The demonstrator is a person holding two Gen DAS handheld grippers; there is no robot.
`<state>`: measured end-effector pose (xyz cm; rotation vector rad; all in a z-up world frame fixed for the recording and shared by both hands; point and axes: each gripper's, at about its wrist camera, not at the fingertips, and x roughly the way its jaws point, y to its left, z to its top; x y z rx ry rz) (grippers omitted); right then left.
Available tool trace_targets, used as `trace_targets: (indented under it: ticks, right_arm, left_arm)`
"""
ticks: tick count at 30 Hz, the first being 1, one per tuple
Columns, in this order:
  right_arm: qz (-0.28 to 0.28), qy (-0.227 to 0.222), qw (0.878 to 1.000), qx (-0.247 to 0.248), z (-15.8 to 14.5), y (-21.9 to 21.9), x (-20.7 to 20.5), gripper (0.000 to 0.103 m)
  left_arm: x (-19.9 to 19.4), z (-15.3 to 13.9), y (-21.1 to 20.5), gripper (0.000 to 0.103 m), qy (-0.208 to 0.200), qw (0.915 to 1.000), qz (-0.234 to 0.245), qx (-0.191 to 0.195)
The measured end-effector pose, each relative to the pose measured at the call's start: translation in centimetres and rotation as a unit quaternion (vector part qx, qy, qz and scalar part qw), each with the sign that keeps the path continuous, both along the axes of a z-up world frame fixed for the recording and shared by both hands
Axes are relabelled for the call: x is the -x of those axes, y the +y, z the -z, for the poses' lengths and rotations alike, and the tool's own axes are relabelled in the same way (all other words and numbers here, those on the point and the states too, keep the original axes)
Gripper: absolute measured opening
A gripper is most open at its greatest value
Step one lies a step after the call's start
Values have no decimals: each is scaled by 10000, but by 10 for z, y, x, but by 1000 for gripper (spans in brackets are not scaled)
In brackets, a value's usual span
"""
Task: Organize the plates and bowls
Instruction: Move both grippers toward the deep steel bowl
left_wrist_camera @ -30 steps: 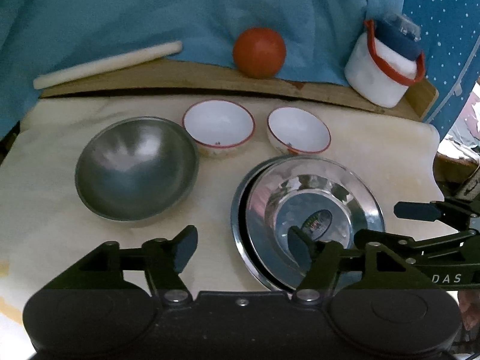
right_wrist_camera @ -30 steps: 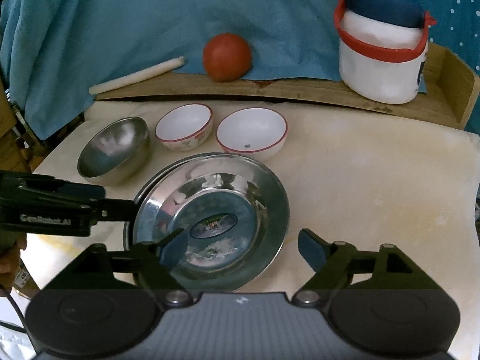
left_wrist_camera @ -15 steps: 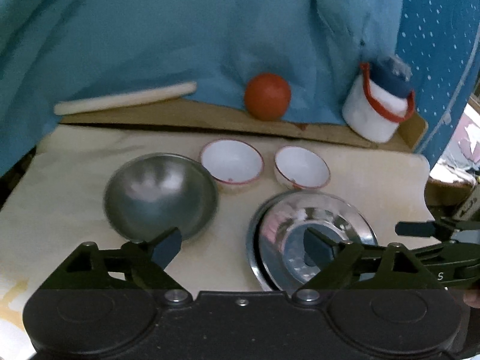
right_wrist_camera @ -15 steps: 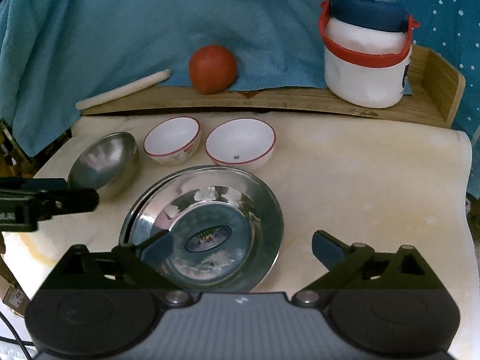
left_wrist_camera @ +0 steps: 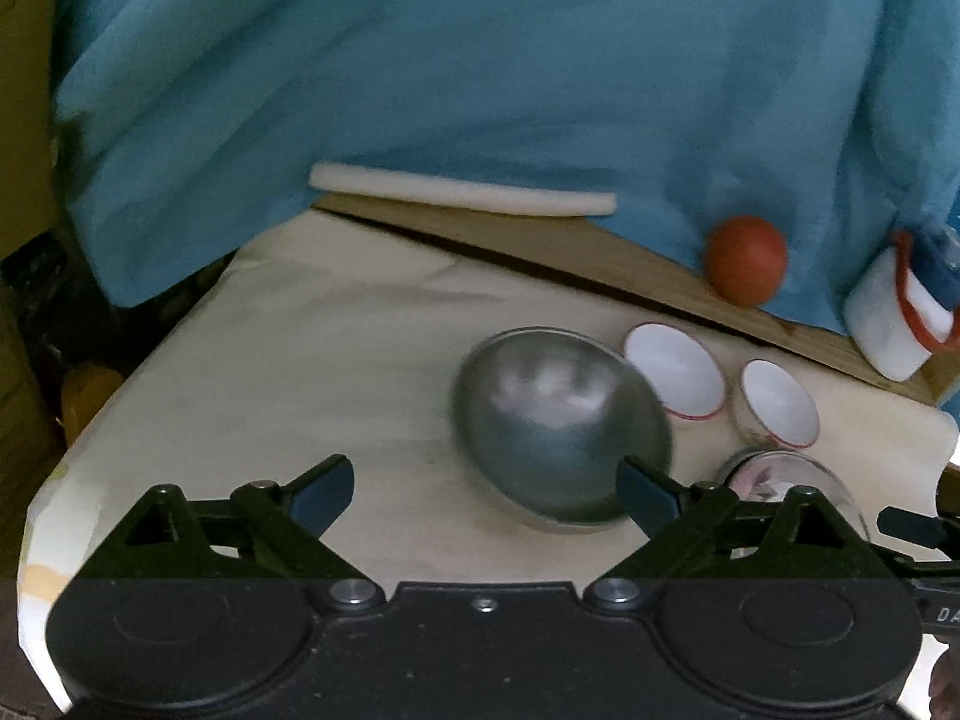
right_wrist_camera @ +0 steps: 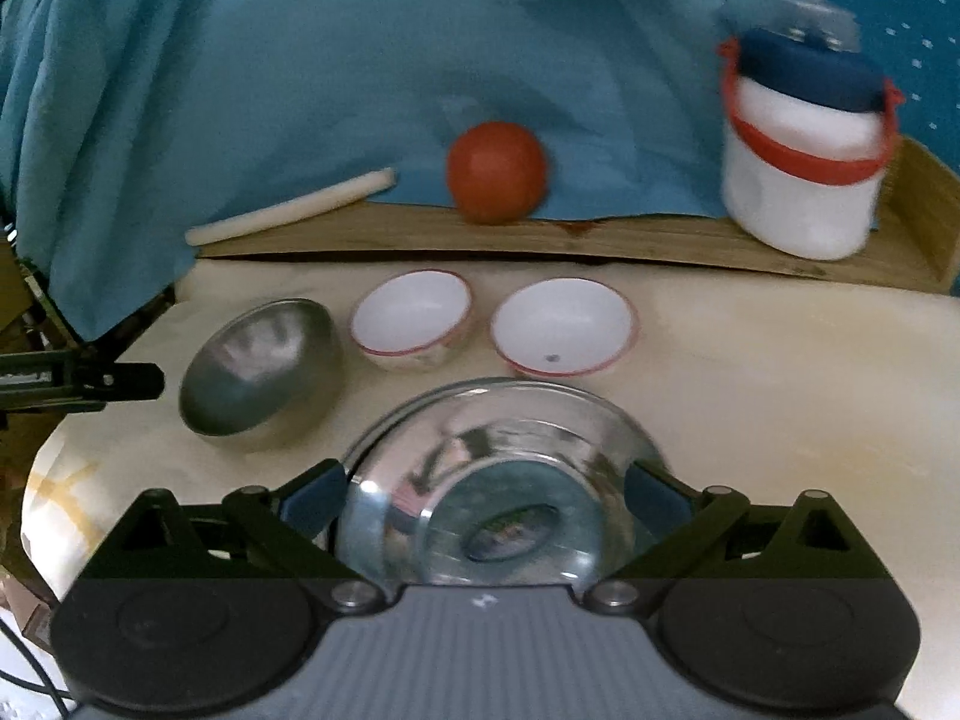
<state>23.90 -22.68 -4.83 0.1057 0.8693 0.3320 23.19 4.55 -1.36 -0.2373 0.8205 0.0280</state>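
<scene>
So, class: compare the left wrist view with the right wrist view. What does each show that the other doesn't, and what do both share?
Only the left wrist view shows the left tool, open over bare table, jaws opening.

Only the right wrist view shows the open right tool and the whole steel plate between its fingers.

Both share: steel bowl, two white bowls, red ball, white container.

Left gripper (left_wrist_camera: 485, 489) swung left — jaws opening, nothing between them, steel bowl (left_wrist_camera: 561, 426) now beside its right finger. Right gripper (right_wrist_camera: 486, 495) widened and shifted — now straddling stacked plates (right_wrist_camera: 504, 480).
</scene>
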Motion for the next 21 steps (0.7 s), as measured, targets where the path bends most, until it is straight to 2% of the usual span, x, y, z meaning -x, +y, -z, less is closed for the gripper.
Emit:
trace_targets:
  ticks: [6,12,17,20,21]
  right_arm:
    - [-158,-70,9998,-80,-3,32,-8,100]
    - [-526,-137,9985,-9,-4,72,-29,91]
    - [-668,-18,9977,106,1,96,-53,80]
    - [-746,71,9971,141,6,108,-63,73]
    - [-776,107,9968,152,7,111,-65,68]
  left_arm:
    - [-15,8,23,95,89,9998,96,136]
    - [-36,18,38,93,167,9991,287,249]
    - [-46,26,43,80,289,9976,418,470]
    - [-51,32,43,67,384,9961,543,576]
    - [-53,34,42,60,430,9957,563,604]
